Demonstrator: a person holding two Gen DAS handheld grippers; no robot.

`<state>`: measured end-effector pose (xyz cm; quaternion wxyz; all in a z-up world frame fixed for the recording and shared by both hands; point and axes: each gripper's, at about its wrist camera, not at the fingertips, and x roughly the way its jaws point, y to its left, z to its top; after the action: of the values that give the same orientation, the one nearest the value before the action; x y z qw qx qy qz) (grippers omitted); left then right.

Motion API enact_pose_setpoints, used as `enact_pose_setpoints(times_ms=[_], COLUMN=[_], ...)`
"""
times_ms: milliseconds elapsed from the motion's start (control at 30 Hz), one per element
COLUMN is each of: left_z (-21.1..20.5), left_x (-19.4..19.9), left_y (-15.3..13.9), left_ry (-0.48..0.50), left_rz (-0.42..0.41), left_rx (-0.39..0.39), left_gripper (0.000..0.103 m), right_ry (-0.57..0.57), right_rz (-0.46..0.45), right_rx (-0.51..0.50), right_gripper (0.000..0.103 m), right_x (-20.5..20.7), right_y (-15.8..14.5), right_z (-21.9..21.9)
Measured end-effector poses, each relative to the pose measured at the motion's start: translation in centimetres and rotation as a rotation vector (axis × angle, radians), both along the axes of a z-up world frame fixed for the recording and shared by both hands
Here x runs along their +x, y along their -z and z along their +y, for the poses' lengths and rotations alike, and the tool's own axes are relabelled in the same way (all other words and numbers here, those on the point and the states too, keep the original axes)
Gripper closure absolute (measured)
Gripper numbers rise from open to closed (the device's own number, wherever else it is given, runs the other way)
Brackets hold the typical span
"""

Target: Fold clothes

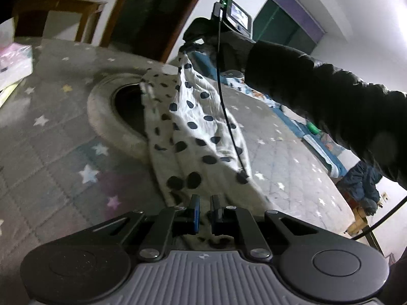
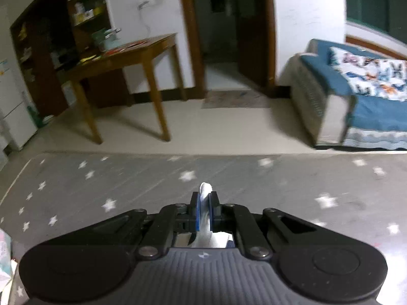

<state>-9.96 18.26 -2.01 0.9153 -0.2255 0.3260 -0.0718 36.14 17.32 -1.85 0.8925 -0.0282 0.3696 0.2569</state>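
Under both of your tools lies the grey star-printed quilt [image 1: 51,137], spread over a surface whose far edge shows in the right wrist view; its near part is cut off by the tool bodies. On the quilt sits a pale ring-shaped cushion [image 1: 101,109] with a dark hollow; its right side is hidden behind the hanging cloth, so you cannot see the whole ring.

The white garment with dark polka dots [image 1: 193,124] hangs stretched between your two tools, lifted at its far end and sloping down towards the left wrist camera. What kind of garment it is cannot be told; the folds are bunched and motion-blurred.

Your right gripper [image 1: 189,47] shows in the left wrist view as a dark shape holding the garment's upper corner, with a black sleeve [image 1: 318,96] behind it and a cable [image 1: 223,106] hanging across the cloth. From its own camera, your right gripper's jaws are closed narrow on a white fold of the garment that pokes out past the tips; the rest of the cloth is hidden below the tool.

Your left gripper [image 1: 205,203] has its jaws narrow, with a small gap; the garment's lower edge runs under and between them, but whether the blue pads [image 1: 195,209] actually pinch it is hard to make out.

At the left edge a pink packet [image 1: 15,61] is cut off.
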Motion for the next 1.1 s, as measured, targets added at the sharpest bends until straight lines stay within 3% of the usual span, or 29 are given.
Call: enact_pose_setpoints(times_ms=[200, 433, 600, 867, 1100], left_z=[0.6, -0.2, -1.4, -2.6, -3.0], left_x=[-0.2, 0.6, 1.8, 3.7, 5.5], left_y=[0.1, -0.8, -0.8, -0.2, 0.8], left_ry=[-0.016, -0.007, -0.015, -0.061, -0.107], left_rz=[0.01, -0.021, -0.031, 0.0, 0.045], left_rx=[-0.004, 0.02, 0.04, 0.102, 0.113], left_gripper=[0.094, 0.09, 0.066, 0.065, 0.072], right_ry=[-0.105, -0.198, -0.285, -0.392, -0.415], right_rz=[0.016, -0.033, -0.055, -0.064, -0.029], right_rx=[0.01, -0.049, -0.114, -0.247, -0.2], right_gripper=[0.092, 0.085, 0.075, 0.067, 0.063], right_x=[-1.1, -3.2, -6.2, -11.7, -15.2], right_y=[1.1, -1.8, -3.3, -3.1, -3.7], right_z=[3.5, 1.6, -1.9, -9.6, -15.7])
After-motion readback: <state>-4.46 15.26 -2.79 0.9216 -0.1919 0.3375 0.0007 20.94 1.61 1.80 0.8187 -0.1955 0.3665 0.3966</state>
